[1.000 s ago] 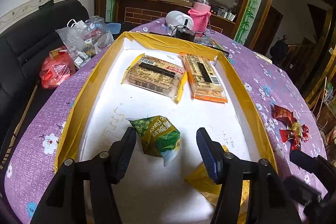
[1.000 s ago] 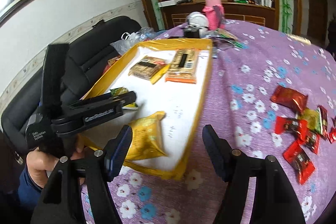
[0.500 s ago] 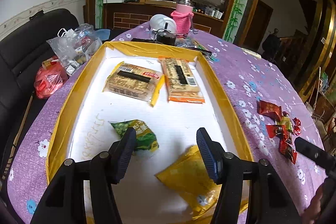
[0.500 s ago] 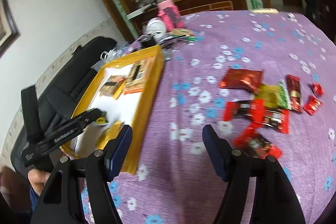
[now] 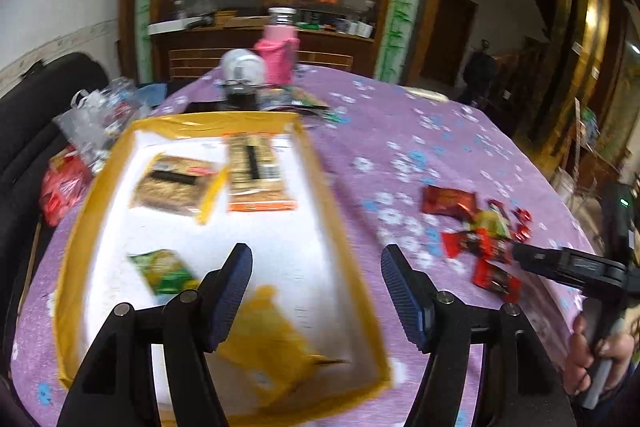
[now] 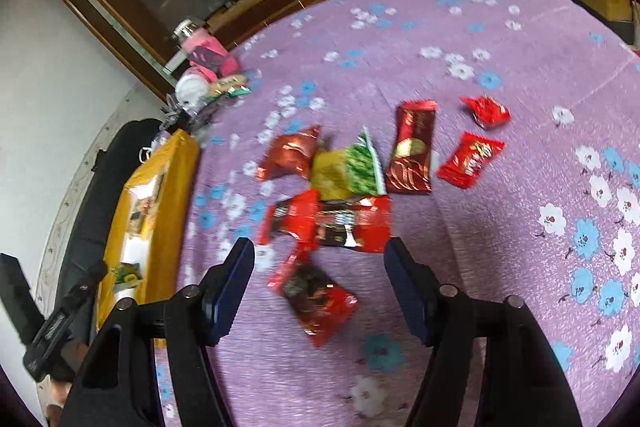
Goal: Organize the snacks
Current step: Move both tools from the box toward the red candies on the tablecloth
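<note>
1. we have four snacks lying in the yellow-rimmed tray [image 5: 316, 163]: a tan cracker pack [image 5: 172, 185] and an orange-edged cracker pack [image 5: 258, 171] side by side at its far end, a green packet [image 5: 166, 271] nearer us, and a yellow bag [image 5: 268, 343] at the near end.
2. our left gripper [image 5: 316, 291] hangs over the tray's near right part with its jaws apart and nothing between the pads; they have just been opening.
3. what is left sits on the purple flowered tablecloth [image 6: 500, 39], well apart from the tray: a loose cluster of red wrappers with one green and yellow packet [image 6: 348, 171] among them.
4. our right gripper [image 6: 318, 287] hovers above that pile, jaws spread and empty though just narrowing, with a dark red packet [image 6: 316, 299] lying between the fingers on the cloth.
5. we judge the job under half done; that nearest red packet looks like our next pick, then the rest of the cluster.
</note>
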`<state>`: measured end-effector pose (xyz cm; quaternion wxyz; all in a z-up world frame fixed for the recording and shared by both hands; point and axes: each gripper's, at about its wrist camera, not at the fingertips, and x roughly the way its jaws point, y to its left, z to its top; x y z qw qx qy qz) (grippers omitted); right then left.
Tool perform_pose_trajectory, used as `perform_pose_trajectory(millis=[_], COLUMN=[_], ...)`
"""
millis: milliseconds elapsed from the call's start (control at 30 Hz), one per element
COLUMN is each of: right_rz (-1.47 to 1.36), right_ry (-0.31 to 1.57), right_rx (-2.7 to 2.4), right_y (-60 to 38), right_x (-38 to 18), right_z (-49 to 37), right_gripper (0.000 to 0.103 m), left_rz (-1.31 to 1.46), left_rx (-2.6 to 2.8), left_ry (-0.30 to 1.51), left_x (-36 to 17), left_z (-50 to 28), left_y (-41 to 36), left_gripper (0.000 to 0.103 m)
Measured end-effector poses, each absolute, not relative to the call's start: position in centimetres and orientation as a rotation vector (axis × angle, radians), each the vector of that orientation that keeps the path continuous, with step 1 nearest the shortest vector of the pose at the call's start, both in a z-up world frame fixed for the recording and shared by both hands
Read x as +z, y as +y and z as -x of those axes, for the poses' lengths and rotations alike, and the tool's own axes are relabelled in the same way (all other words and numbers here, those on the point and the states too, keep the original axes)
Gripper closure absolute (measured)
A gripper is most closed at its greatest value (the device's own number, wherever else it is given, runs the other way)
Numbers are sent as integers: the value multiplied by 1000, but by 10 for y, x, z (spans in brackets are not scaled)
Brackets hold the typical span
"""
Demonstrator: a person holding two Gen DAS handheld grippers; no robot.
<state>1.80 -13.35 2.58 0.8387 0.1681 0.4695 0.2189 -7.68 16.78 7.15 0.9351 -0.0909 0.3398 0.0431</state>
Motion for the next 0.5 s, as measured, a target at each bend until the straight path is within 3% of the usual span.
perform_pose_trajectory(millis=[267,367,433,500], right_rz=[-97,56,98,93], right_ry=[989,961,959,959], right_rx=[550,542,554,560], right_y=[-93,-75,-69,-70], right_x=[20,20,19,19], right_z=[-5,5,9,8], right_gripper=[44,57,71,72], left_rz=[118,104,95,86], left_rx=[-5,-19,-28,-45], left_ry=[727,742,750,760], left_x=[68,66,65,65], left_z=[68,65,61,57], left_y=[126,120,116,110], left_gripper=[33,33,33,33])
